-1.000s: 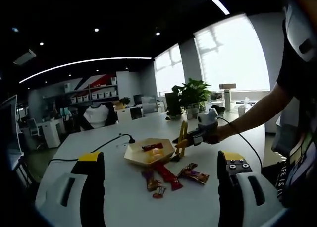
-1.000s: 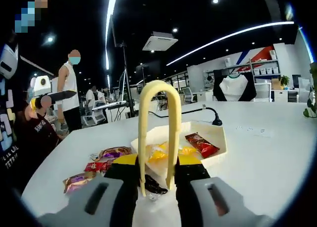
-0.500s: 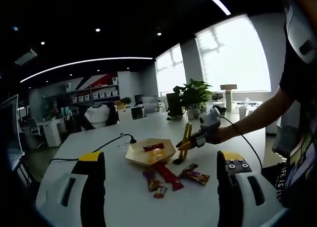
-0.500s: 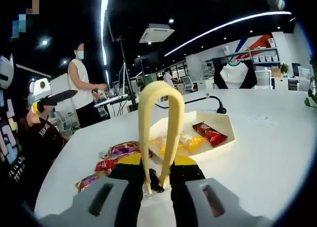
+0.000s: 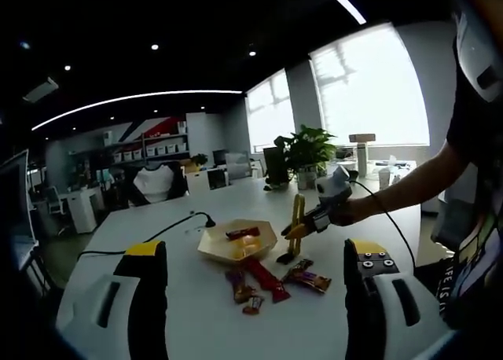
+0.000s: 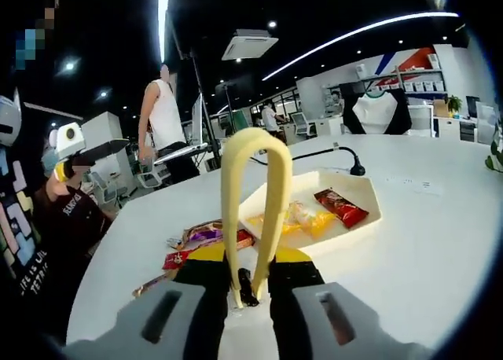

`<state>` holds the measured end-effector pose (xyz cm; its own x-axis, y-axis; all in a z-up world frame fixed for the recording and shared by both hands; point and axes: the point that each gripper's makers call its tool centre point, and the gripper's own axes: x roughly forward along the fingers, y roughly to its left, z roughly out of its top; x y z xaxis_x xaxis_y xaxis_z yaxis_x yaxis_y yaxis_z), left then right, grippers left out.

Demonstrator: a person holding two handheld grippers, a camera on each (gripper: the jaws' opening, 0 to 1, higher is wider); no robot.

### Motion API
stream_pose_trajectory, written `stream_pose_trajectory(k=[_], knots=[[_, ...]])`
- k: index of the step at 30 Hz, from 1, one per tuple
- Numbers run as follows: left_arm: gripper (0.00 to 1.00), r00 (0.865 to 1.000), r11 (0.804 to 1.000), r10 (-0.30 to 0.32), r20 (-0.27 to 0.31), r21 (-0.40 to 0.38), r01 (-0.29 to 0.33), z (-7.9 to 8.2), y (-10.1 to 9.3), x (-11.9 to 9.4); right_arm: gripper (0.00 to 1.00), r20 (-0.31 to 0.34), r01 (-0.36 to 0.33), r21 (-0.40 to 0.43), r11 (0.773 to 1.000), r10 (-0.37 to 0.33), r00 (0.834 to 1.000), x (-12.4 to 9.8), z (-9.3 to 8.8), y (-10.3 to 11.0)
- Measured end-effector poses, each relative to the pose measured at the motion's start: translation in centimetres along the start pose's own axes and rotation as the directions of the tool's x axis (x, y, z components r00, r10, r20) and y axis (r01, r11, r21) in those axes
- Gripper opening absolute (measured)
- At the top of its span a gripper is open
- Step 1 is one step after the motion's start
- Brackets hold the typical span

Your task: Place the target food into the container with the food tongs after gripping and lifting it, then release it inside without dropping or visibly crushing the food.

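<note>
My right gripper [image 6: 251, 259] is shut on yellow food tongs [image 6: 251, 187], squeezing their arms. A small dark snack [image 6: 245, 286] is pinched between the tongs' tips. Beyond it lies the pale hexagonal container [image 6: 355, 189], holding a red wrapped snack [image 6: 339, 208] and yellow ones [image 6: 302, 220]. From the left gripper view, the right gripper [image 5: 314, 217] holds the tongs [image 5: 296, 218] just right of the container [image 5: 211, 252], the dark snack [image 5: 284, 258] low at their tips; whether it touches the table I cannot tell. My left gripper [image 5: 256, 248] is open, near the table's front.
Several wrapped snacks [image 5: 266, 280] lie loose on the white table [image 5: 181, 313] in front of the container, also seen as the snacks [image 6: 200, 236] left of the tongs. A black cable [image 6: 334, 153] runs behind the container. A person's arm [image 5: 409, 183] reaches in; people stand at the left [image 6: 165, 116].
The right gripper has drawn back slightly from the container, tongs still closed on the dark snack. A person in the background has walked right. My left gripper stays open.
</note>
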<state>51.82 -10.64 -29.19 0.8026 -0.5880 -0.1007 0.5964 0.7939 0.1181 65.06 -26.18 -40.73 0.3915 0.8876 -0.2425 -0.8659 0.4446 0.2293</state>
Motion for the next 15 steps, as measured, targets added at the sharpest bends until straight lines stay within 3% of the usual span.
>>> stream_pose_trajectory(k=[8, 15], knots=[[0.99, 1.0, 1.0, -0.002, 0.007, -0.003, 0.002, 0.1, -0.2, 0.0, 0.13, -0.014, 0.022, -0.017, 1.0, -0.022, 1.0, -0.7, -0.3, 0.0], [0.99, 1.0, 1.0, -0.002, 0.013, 0.001, 0.002, 0.3, -0.2, -0.3, 0.13, 0.012, 0.069, 0.006, 0.998, -0.069, 0.998, -3.5, -1.0, -0.5]])
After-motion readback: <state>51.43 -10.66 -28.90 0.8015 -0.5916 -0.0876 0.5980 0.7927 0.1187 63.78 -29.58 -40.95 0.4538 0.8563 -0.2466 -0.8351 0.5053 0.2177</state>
